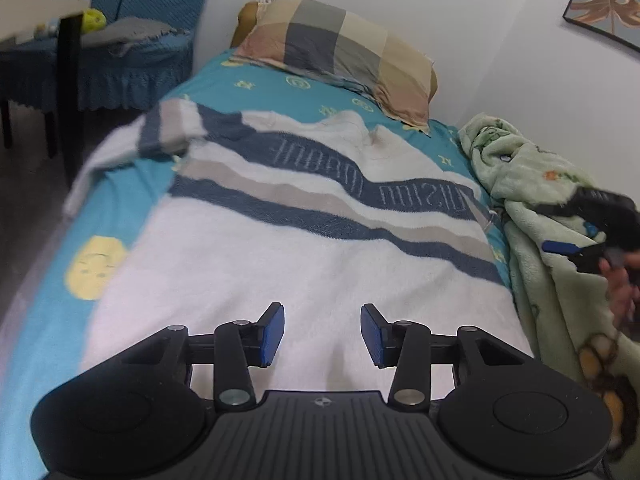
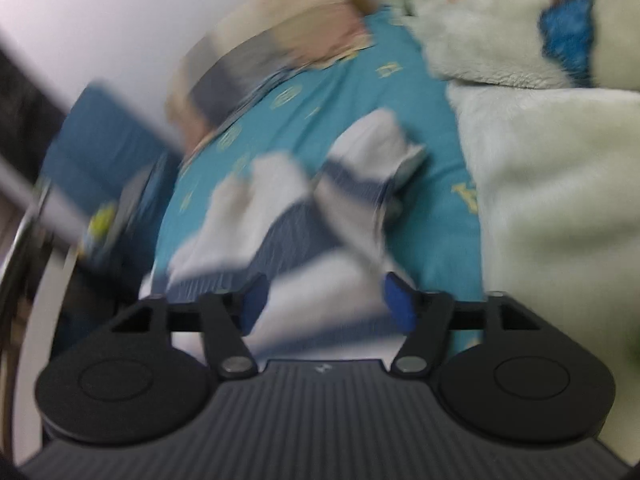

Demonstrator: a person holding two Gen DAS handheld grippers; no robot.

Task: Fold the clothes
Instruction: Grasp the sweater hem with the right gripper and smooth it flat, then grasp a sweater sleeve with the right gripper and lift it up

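Observation:
A white sweater [image 1: 304, 216] with navy and beige stripes and faint lettering lies spread on the bed, collar toward the pillow, one sleeve folded across at the far left. My left gripper [image 1: 322, 334] hovers open above its white hem with nothing between the blue pads. In the left wrist view my right gripper [image 1: 576, 248] shows at the right edge, held by a hand, beside the sweater's right side. The right wrist view is blurred: my right gripper [image 2: 326, 306] stands open over the sweater [image 2: 280, 216], near its collar and shoulder.
The bed has a teal sheet [image 1: 280, 88] with yellow prints. A checked pillow [image 1: 340, 48] lies at the head by the white wall. A pale green fleece blanket [image 1: 560, 240] is heaped along the right side. A blue-covered chair [image 1: 132, 52] and a dark table leg [image 1: 70, 92] stand at left.

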